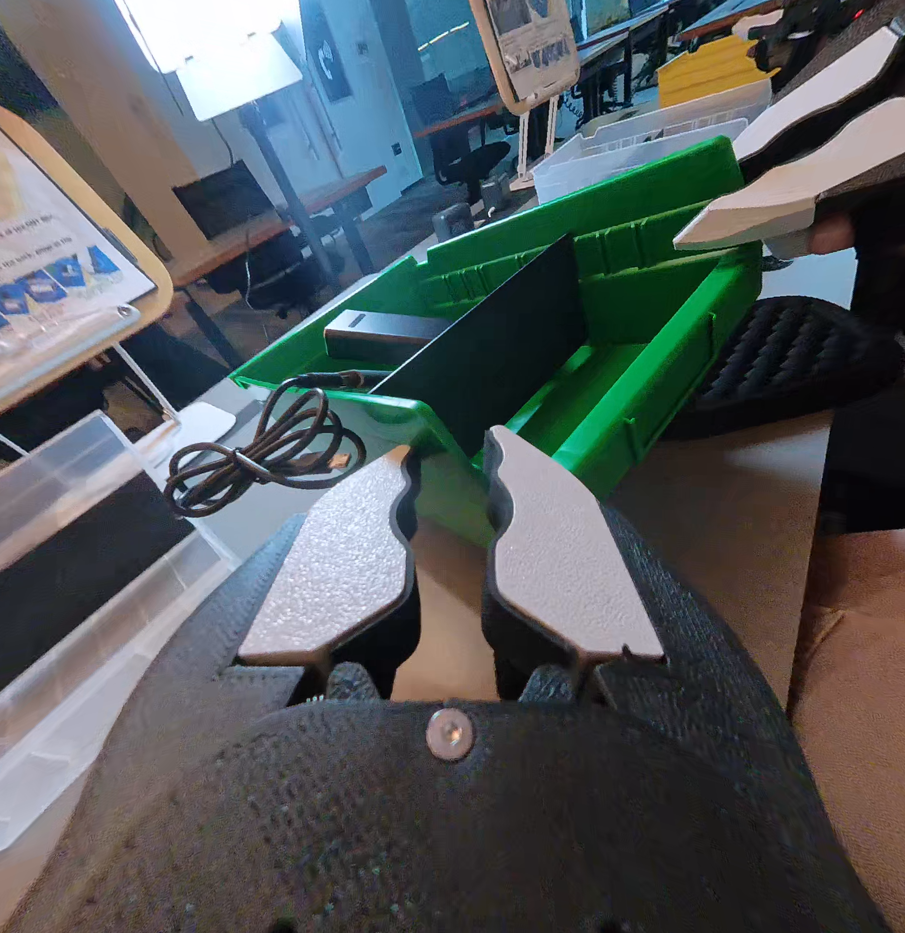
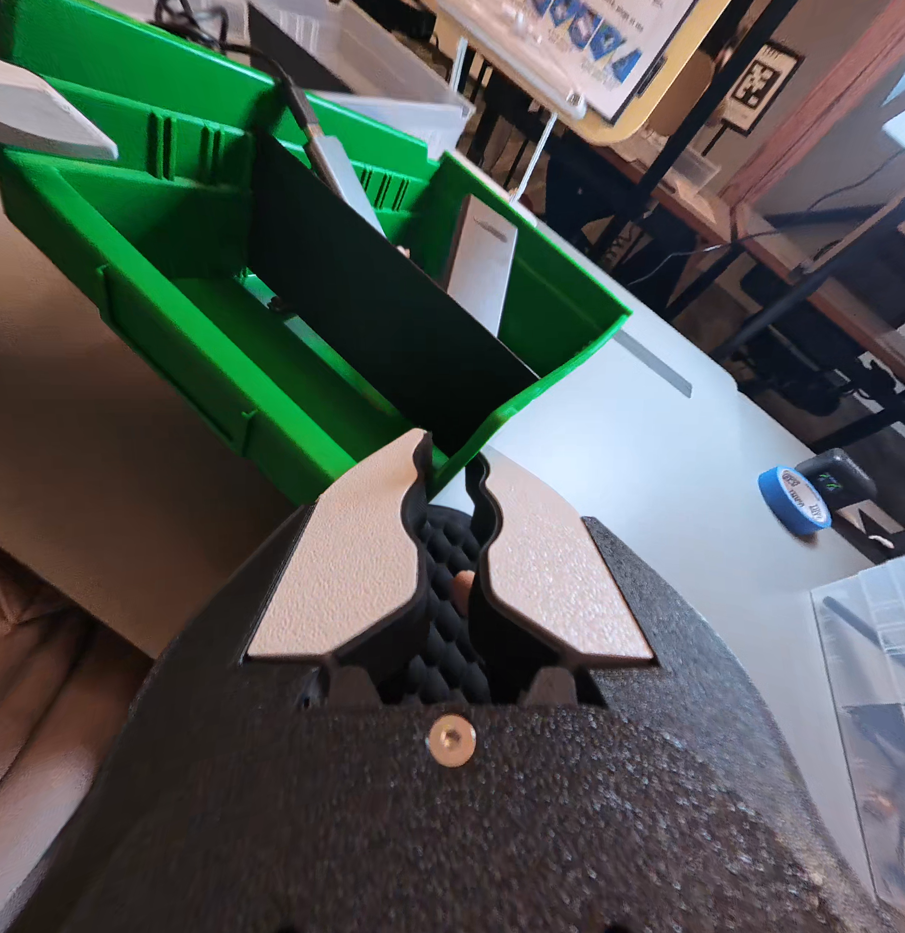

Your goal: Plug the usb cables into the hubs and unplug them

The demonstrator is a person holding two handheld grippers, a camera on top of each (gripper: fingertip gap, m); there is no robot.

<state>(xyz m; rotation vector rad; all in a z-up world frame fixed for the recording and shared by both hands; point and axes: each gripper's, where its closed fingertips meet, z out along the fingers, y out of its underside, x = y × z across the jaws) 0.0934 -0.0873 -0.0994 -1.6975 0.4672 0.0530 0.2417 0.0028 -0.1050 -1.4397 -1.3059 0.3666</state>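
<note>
green bin point(image 1: 657, 404), black divider point(image 1: 496, 343), coiled usb cable point(image 1: 258, 454) outside

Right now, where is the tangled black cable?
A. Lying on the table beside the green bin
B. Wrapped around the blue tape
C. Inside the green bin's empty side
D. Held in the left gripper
A: the coiled black cable lies on the table beside the green bin, outside its wall, and the left gripper holds nothing.

You've got writing on the blue tape roll point(image 2: 795, 500), printed signs on the stands point(image 1: 51, 272) and point(image 1: 534, 45), plus a square black-and-white marker tag point(image 2: 756, 83) on a post behind the desk.
</note>
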